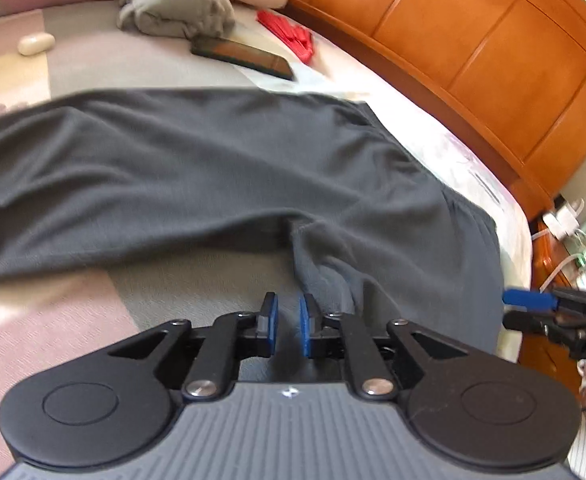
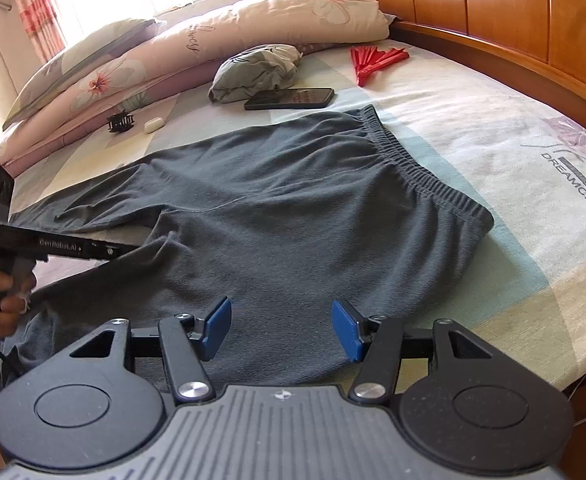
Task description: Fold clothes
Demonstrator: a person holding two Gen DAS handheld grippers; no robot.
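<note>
Dark grey trousers (image 2: 293, 208) are spread flat on the bed (image 2: 493, 160), ready for folding. Left hand-held gripper (image 1: 289, 330) sits nearly together at the crotch, nothing pinched. Right hand-held gripper (image 2: 281, 330) hovers apart over the seat, probably lining up a grab.

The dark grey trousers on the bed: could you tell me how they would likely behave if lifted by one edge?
The dark grey trousers would probably droop and drag; the soft knit already lies in wrinkles. The gathered waistband likely gives a thicker, firmer hold. Their long legs, spreading past the left gripper, may trail across the bed sheet.
</note>
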